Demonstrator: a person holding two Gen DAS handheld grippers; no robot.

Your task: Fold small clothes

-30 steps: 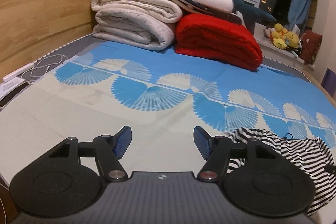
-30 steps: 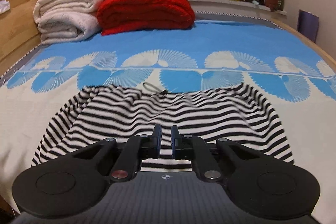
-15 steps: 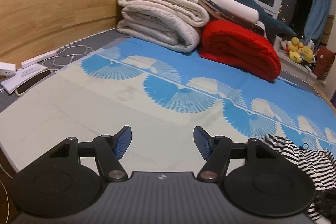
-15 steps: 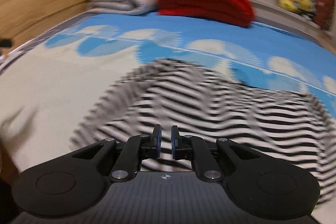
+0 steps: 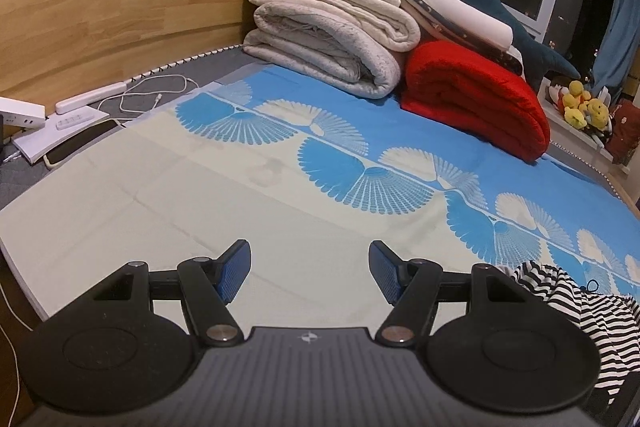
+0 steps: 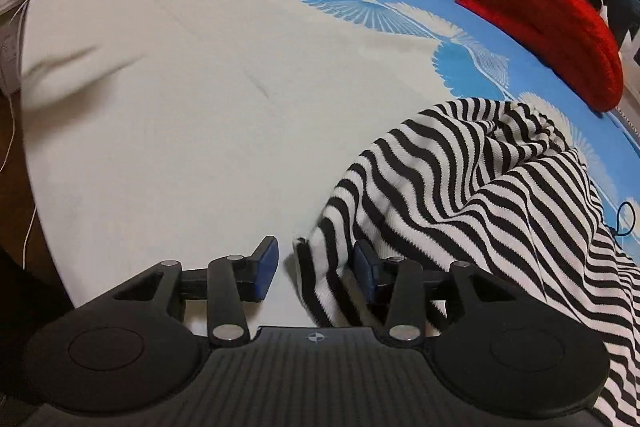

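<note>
My right gripper [image 6: 315,269] has just been opening its fingers, and now they stand apart with a corner of the striped garment [image 6: 472,187] lying between them. The cloth touches or passes just beside the right blue pad [image 6: 363,267], but the left pad [image 6: 265,263] is clear of it, so I do not pinch the fabric. The rest of the black-and-white garment lies in loose folds to the right of this gripper, on the pale part of the bed cover [image 6: 180,115].

My left gripper [image 5: 310,273] has its fingers spread wide and there is nothing between them; only the cream cover is under it. In the left wrist view the striped garment [image 5: 580,307] is at the lower right edge, partly hidden behind the gripper body.

Further back on the bed I see a folded red blanket [image 5: 476,99] just beside a stack of cream blankets [image 5: 332,39], with a dark blue plush shark [image 5: 480,7] lying on top. At the left side, near the wooden headboard [image 5: 100,23], there are a white cable [image 5: 160,91] and a phone [image 5: 80,143].
</note>
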